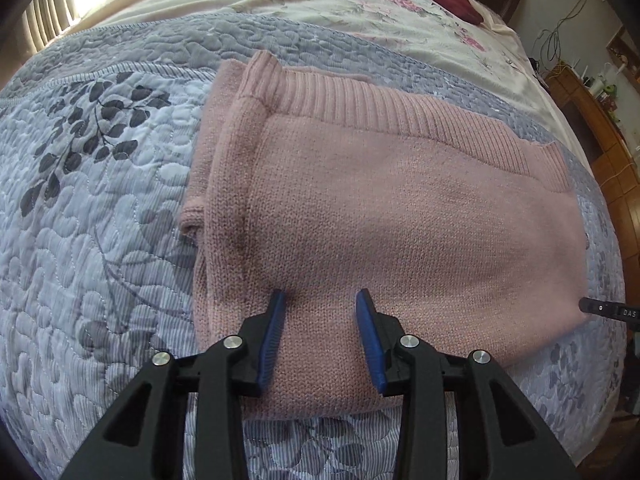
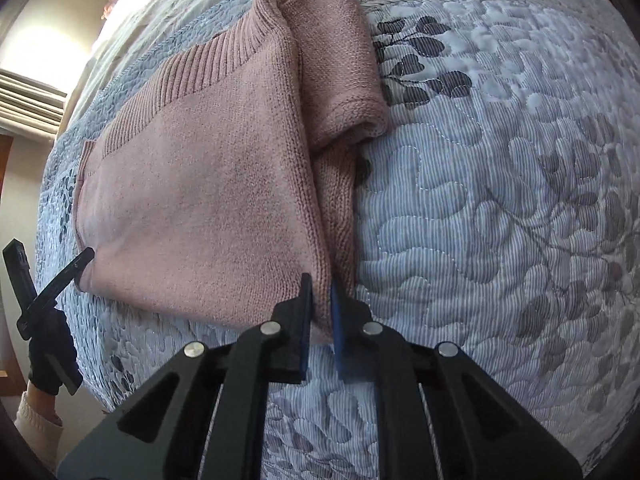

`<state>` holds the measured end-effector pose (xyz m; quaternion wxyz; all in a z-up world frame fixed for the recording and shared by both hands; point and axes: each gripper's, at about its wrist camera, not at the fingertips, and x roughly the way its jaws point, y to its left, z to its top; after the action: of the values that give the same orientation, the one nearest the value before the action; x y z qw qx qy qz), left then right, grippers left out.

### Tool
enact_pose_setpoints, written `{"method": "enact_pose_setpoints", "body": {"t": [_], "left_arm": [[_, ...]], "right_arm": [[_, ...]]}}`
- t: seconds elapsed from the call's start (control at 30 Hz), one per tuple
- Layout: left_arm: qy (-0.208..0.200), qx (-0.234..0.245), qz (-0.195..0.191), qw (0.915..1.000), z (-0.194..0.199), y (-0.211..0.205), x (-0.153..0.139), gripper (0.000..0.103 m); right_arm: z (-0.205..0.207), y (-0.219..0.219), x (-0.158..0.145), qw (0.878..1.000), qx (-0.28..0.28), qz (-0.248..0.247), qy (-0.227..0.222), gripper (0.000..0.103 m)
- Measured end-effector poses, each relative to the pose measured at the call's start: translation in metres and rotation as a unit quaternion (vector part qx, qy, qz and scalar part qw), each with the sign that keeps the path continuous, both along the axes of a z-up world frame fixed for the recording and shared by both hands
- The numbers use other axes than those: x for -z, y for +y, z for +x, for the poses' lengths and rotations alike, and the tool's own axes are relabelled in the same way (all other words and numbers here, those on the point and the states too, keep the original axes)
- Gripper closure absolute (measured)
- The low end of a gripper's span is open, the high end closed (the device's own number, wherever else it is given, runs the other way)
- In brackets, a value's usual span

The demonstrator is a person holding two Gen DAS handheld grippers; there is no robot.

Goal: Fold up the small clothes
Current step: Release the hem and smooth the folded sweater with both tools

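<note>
Sweater [image 2: 200, 200] edge hidden between tool [image 2: 321, 292] fingers

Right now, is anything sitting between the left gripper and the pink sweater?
Nothing visible. The left gripper hangs open directly over the pink sweater near its front edge, bare knit between its fingers. The right gripper pinches the sweater's corner.
</note>
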<state>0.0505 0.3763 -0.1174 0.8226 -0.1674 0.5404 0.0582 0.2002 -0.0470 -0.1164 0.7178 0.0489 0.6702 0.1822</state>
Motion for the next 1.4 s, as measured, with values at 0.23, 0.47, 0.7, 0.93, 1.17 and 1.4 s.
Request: {"method": "enact_pose_setpoints", "body": {"t": [0.23,0.47,0.7,0.93,1.17,1.4], "left_arm": [[-0.02,0.009,0.003,0.9998,0.013,-0.007,-0.023,0.061],[-0.043,0.014,0.014,0.9989,0.052,-0.011,-0.031,0.06],[-0.016,0.013,0.01,0.9997,0.077,-0.012,-0.005,0.06],[-0.014,0.013,0.004,0.9998,0.081,-0.011,0.003,0.059],[-0.02,0.015,-0.002,0.9997,0.078,-0.016,-0.012,0.058],[-0.017,0.038,-0.001,0.9991,0.081,-0.03,-0.006,0.057]], "right_arm": [[0.027,0.002,-0.045,0.998,-0.01,0.003,-0.058,0.068],[0.085,0.025,-0.032,0.999,-0.005,0.015,-0.049,0.065],[0.097,0.02,-0.01,0.999,0.028,0.036,-0.013,0.094],[0.095,0.021,-0.004,0.999,0.022,0.024,-0.011,0.087],[0.085,0.004,-0.037,0.998,0.021,0.01,-0.057,0.023],[0.096,-0.008,0.001,1.0,0.021,0.013,-0.005,0.02]]}}
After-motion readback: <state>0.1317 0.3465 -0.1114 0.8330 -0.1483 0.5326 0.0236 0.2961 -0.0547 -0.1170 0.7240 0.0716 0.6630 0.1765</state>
